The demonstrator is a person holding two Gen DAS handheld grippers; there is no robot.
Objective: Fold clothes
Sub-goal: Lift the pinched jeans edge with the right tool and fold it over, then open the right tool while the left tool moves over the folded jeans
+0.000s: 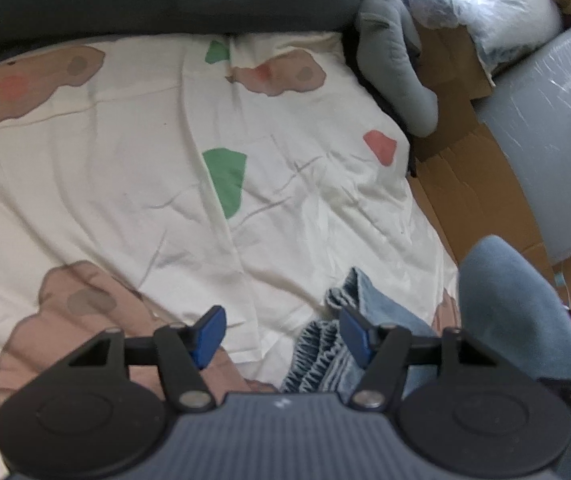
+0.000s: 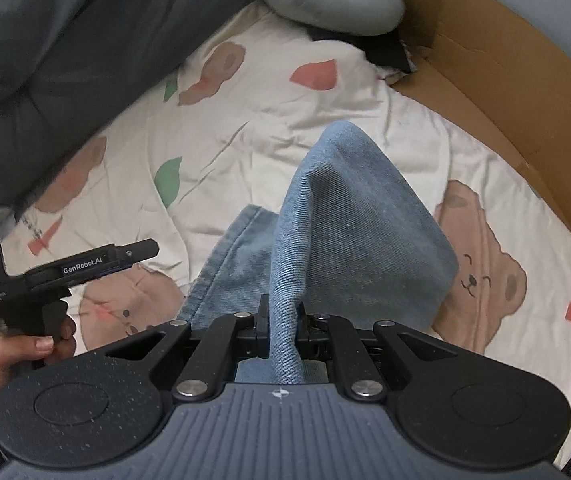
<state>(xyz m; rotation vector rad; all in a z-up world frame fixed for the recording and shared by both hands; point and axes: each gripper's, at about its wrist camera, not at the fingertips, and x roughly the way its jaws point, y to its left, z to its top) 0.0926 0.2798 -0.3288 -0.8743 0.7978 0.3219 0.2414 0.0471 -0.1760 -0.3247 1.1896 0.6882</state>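
Item: denim garment [image 2: 357, 216], blue, on bed sheet [image 2: 245, 120].
Right gripper [image 2: 283, 328]: fingers pinching raised denim fold.
Left gripper [image 1: 281, 334]: fingers spread, gathered elastic waistband [image 1: 321, 356] beside right finger.
Handling, judged: soft, weighty, drapes; grip thick waistband or hem.

We note soft daylight, blown out over the clear plastic-wrapped white bundle [image 1: 513, 4] top right; fisheye bending and slight blur at edges.
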